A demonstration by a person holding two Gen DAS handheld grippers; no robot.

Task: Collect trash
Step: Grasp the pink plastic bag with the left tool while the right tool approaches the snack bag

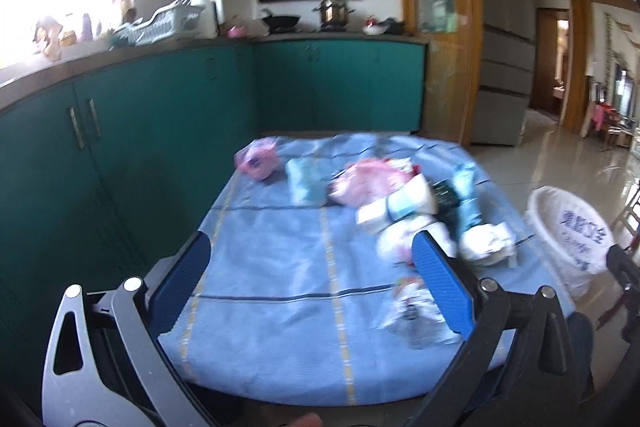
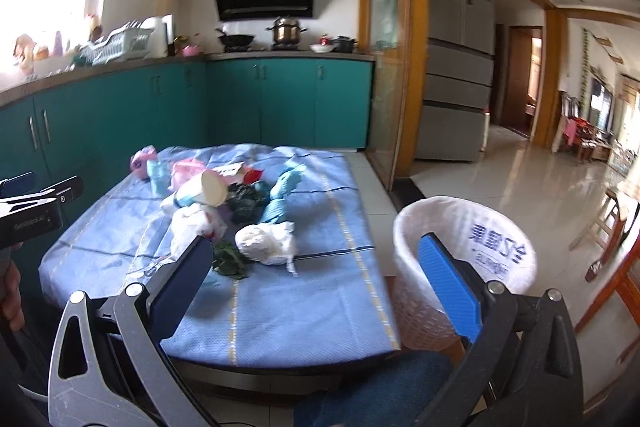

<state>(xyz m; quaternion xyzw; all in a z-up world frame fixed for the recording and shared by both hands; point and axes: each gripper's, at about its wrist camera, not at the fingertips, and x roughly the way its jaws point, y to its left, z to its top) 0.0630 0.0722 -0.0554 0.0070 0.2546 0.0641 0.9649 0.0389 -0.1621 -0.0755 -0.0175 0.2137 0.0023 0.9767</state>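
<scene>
Trash lies on a table with a blue cloth [image 1: 280, 267] [image 2: 312, 291]: a pink bag [image 1: 258, 159] [image 2: 142, 159], a teal packet [image 1: 304, 181], a pink wrapper [image 1: 368, 181], a white paper cup [image 1: 404, 207] [image 2: 206, 191], a crumpled white wad [image 1: 486, 241] [image 2: 266, 239], a teal wrapper [image 2: 286, 187] and green leaves [image 2: 230, 261]. A white basket bin with a bag liner [image 1: 568, 239] [image 2: 460, 255] stands right of the table. My left gripper [image 1: 312, 259] is open and empty above the near cloth. My right gripper [image 2: 316, 259] is open and empty, between table and bin.
Teal cabinets [image 1: 120, 131] [image 2: 280, 103] run along the left and back with a cluttered counter. A grey fridge [image 2: 460, 59] stands at the right. Shiny tiled floor [image 2: 520, 187] opens to the right. The left gripper's body [image 2: 32, 207] shows at the left edge.
</scene>
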